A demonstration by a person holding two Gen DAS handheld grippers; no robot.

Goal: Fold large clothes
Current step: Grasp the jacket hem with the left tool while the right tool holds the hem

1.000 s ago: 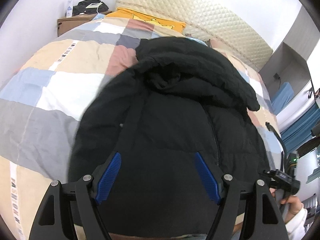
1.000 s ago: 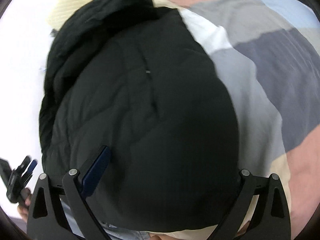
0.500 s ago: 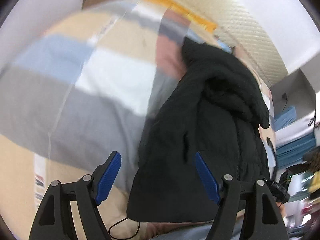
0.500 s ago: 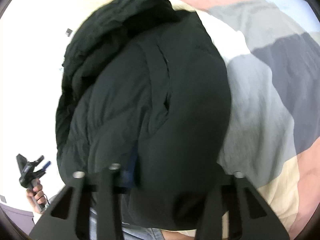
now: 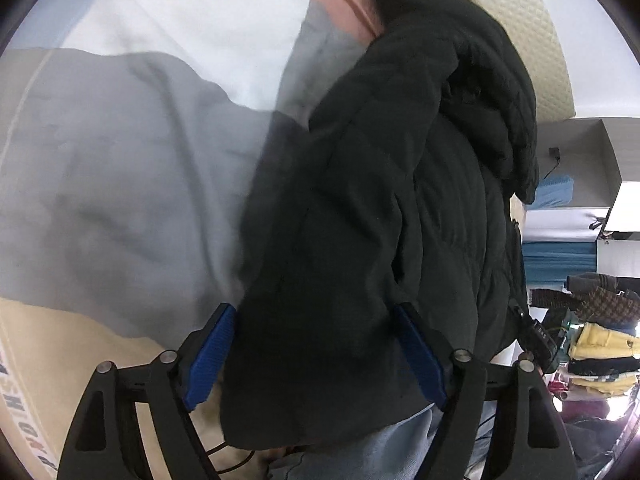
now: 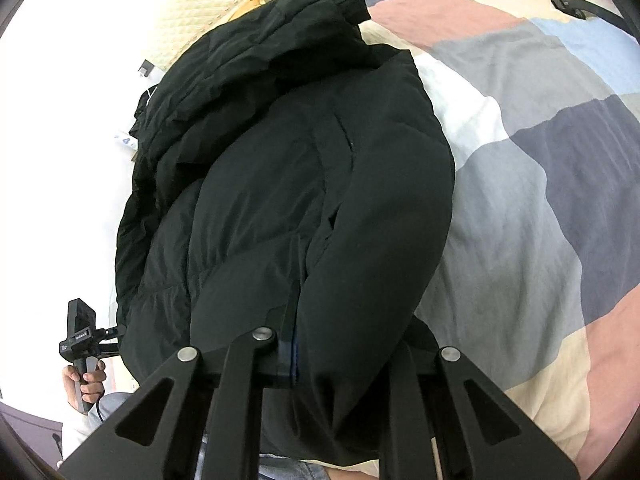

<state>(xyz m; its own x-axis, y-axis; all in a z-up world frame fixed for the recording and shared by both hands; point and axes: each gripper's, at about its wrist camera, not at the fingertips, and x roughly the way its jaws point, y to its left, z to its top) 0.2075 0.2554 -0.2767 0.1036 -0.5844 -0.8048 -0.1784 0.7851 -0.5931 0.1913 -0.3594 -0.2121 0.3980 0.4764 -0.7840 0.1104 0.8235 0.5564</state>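
Note:
A black puffer jacket (image 5: 380,200) lies lengthwise on a patchwork quilt (image 5: 120,180), hood end towards the headboard. My left gripper (image 5: 316,356) is at the jacket's near left corner. Its jaws are opening, and the hem sits between the blue pads (image 5: 212,352) without being pinched. In the right wrist view the jacket (image 6: 300,160) fills the middle. My right gripper (image 6: 316,340) is closing, its fingers drawn together on a fold of the near hem, with one blue pad (image 6: 294,356) just showing. The fabric hides the other finger.
The quilt (image 6: 540,200) spreads out to the right of the jacket, with a black strap (image 6: 580,8) at its far corner. A quilted headboard (image 5: 532,20) stands behind. Stacked clothes (image 5: 600,344) sit off the bed. A hand (image 6: 86,384) holds the left gripper's handle.
My left gripper swung left and down from over the jacket's middle to its near left corner. My right gripper's jaws went from wide apart to shut on the hem.

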